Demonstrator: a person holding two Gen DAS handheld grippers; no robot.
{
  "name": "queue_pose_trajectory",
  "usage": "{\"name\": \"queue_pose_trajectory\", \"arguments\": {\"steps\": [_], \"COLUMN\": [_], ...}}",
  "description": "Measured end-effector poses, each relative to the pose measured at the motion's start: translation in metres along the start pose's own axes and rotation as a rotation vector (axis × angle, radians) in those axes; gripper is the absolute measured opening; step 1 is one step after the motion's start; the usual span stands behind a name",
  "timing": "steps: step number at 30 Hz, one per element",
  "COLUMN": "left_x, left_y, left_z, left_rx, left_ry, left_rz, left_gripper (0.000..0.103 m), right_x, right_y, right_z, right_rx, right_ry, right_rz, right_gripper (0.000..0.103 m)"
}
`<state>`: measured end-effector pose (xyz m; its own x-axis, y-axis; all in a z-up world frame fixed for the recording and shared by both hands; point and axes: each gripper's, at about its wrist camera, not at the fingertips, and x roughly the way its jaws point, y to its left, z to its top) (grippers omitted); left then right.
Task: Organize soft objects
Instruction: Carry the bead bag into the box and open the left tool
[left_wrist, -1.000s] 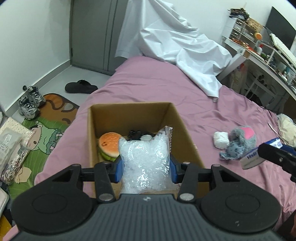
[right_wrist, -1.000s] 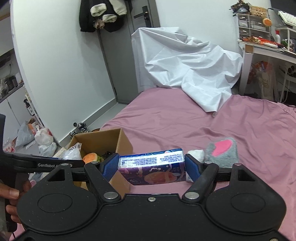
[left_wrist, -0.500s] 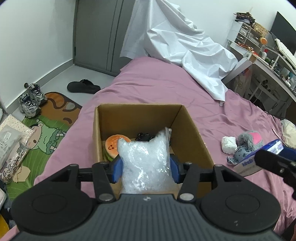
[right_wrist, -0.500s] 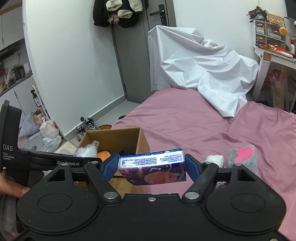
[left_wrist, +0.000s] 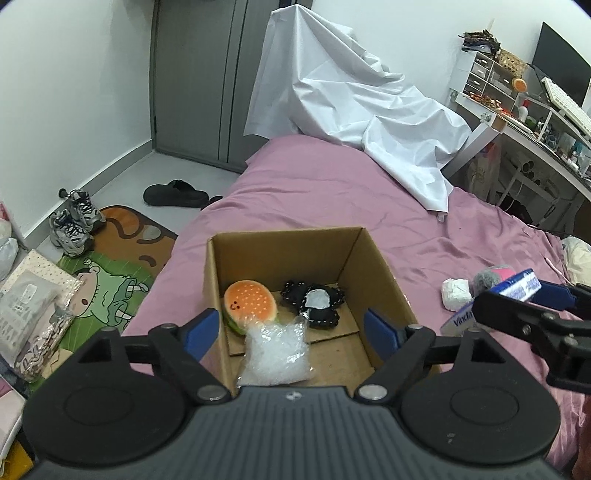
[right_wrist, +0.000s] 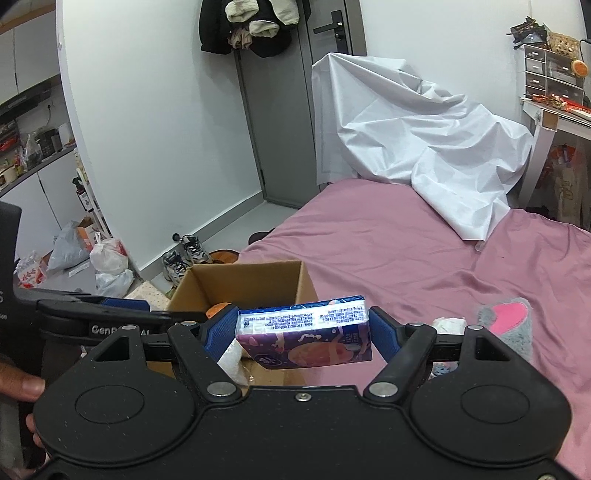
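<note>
**A:** What are the claws doing?

**B:** The left gripper (left_wrist: 291, 328) has just been opening; its jaws stand wide over the cardboard box (left_wrist: 380, 273), touching nothing. The clear plastic bag (left_wrist: 277, 354) lies below them on the box floor. The right gripper (right_wrist: 304, 330) is clamped on a tissue pack (right_wrist: 306, 338), held just beside the box.

**A:** Does either camera see more?

**B:** Only the left wrist view looks into the box: one burger plush (left_wrist: 251, 304), one black-and-white soft item (left_wrist: 314, 302), one bag. The right wrist view shows the pack's printed face and a hand (right_wrist: 22, 387) on the left gripper's handle.

**A:** And outside?

**B:** Two things on the pink bed (left_wrist: 314, 192): a white wad (left_wrist: 456, 293) and a grey-and-pink plush (right_wrist: 506, 325), close together. Beyond them, one white sheet (left_wrist: 351, 96); on the floor, two sneakers (left_wrist: 74, 218).
</note>
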<state>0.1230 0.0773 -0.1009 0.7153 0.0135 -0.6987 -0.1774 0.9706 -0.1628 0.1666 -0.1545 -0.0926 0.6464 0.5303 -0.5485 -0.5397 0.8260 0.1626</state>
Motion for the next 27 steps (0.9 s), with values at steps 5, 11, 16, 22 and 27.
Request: {"name": "queue_pose_trajectory", "arguments": {"steps": [5, 11, 16, 22, 27], "left_x": [-0.007, -0.017, -0.028, -0.029, -0.026], "left_y": [0.008, 0.019, 0.021, 0.014, 0.001], "left_z": [-0.002, -0.002, -0.001, 0.001, 0.002], "left_rx": [-0.018, -0.057, -0.068, -0.057, -0.031], "left_ry": [0.000, 0.004, -0.019, -0.025, -0.020], "left_rz": [0.019, 0.024, 0.034, 0.038, 0.022], "left_gripper": [0.085, 0.086, 0.090, 0.093, 0.094], "right_x": [0.006, 0.011, 0.010, 0.002, -0.012], "right_y": [0.007, 0.017, 0.022, 0.011, -0.007], "right_z": [0.004, 0.010, 0.016, 0.012, 0.005], "right_rx": [-0.004, 0.002, -0.030, -0.014, 0.013], "right_ry": [0.001, -0.007, -0.039, -0.020, -0.017], "right_rz": [0.022, 0.087, 0.083, 0.042, -0.004], "right_gripper": [0.074, 0.075, 0.090, 0.098, 0.103]}}
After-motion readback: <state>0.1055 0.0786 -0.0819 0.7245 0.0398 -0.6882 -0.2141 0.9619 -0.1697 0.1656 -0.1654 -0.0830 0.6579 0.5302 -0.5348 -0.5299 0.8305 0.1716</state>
